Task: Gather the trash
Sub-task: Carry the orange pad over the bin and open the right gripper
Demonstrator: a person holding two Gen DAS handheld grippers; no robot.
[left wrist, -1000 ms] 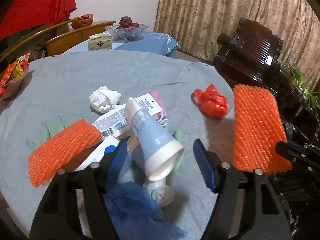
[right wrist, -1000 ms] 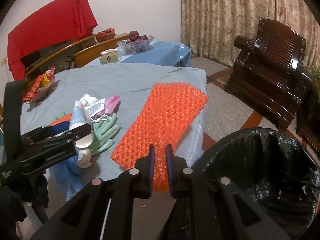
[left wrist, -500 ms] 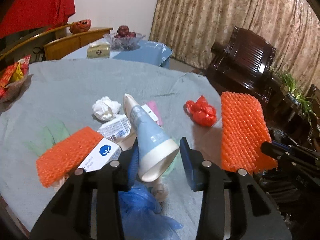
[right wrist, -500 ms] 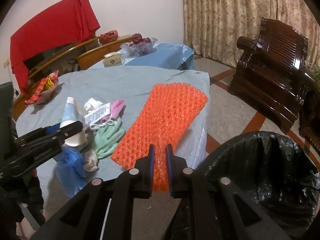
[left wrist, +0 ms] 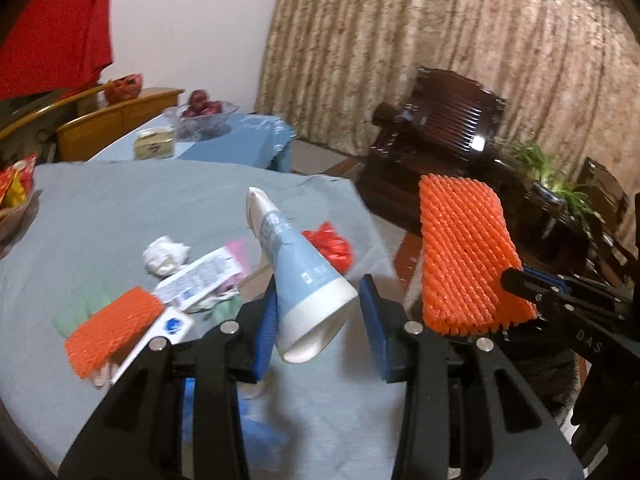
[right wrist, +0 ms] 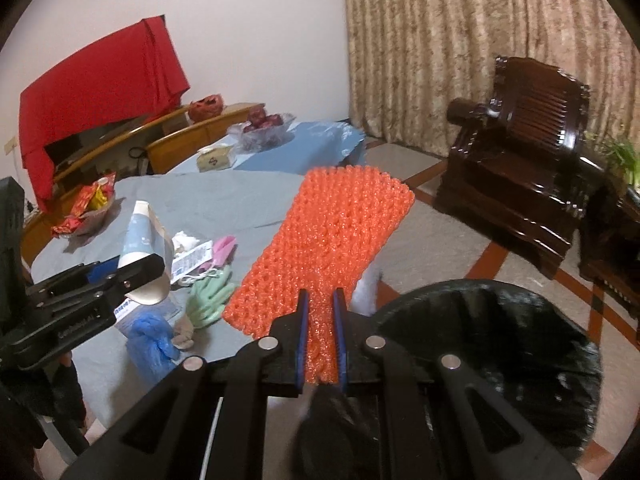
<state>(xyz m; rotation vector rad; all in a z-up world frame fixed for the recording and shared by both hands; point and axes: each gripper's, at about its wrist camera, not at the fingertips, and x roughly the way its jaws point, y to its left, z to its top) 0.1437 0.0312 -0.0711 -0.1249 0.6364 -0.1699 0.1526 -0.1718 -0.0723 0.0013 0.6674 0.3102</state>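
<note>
Orange foam net sleeve (right wrist: 336, 248) pinched at its near end between the narrowed jaws of the right gripper (right wrist: 320, 332), fanning forward and upward away from the fingertips, lifted clear of the table; seen from the left wrist view as a ribbed orange slab (left wrist: 464, 256) to the right of the left gripper. Black trash bag (right wrist: 500, 344) just right of and below the right gripper, mouth open. Blue-and-white tube (left wrist: 296, 276) lodged between the blue pads of the left gripper (left wrist: 320, 320), wide open end toward the camera, flat crimped end pointing forward and up; touching the left pad, a gap showing at the right pad, so grip cannot be told for certain. In the right wrist view, same tube (right wrist: 142, 236) standing above the left gripper (right wrist: 132, 272). Ahead of and below the left gripper on the grey tablecloth (left wrist: 120, 208): second orange foam sleeve (left wrist: 112, 328) to the left, crumpled white tissue (left wrist: 165, 254), printed label (left wrist: 204, 280), red plastic bag (left wrist: 332, 246) beyond the tube. Green glove (right wrist: 208, 300) and blue plastic bag (right wrist: 150, 340) left of the right gripper.
</note>
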